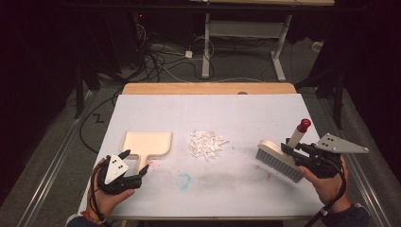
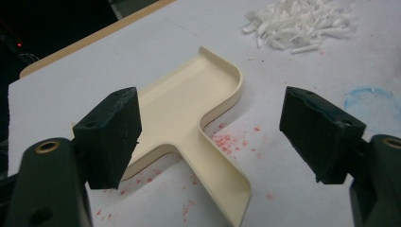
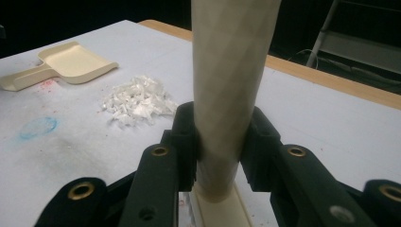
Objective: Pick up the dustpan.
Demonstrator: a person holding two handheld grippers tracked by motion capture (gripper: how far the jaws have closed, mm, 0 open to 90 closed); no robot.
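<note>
Nearest the high camera, two hands come in from the bottom edge, one gripper in each. The right gripper (image 1: 294,150) is clenched around the pale handle of the one brush (image 1: 279,160), whose bristles rest on the table's right side and whose red-capped handle tilts up and away. The left gripper (image 1: 135,164) hangs with jaws spread, pads clear either side of the handle of the single cream dustpan (image 2: 189,113), which lies flat at the left. Between pan and brush sits one heap of white scraps (image 1: 206,143). The white table (image 1: 246,111) shows a blue ring mark and red specks. Behind it, cables trail across a dim floor.
</note>
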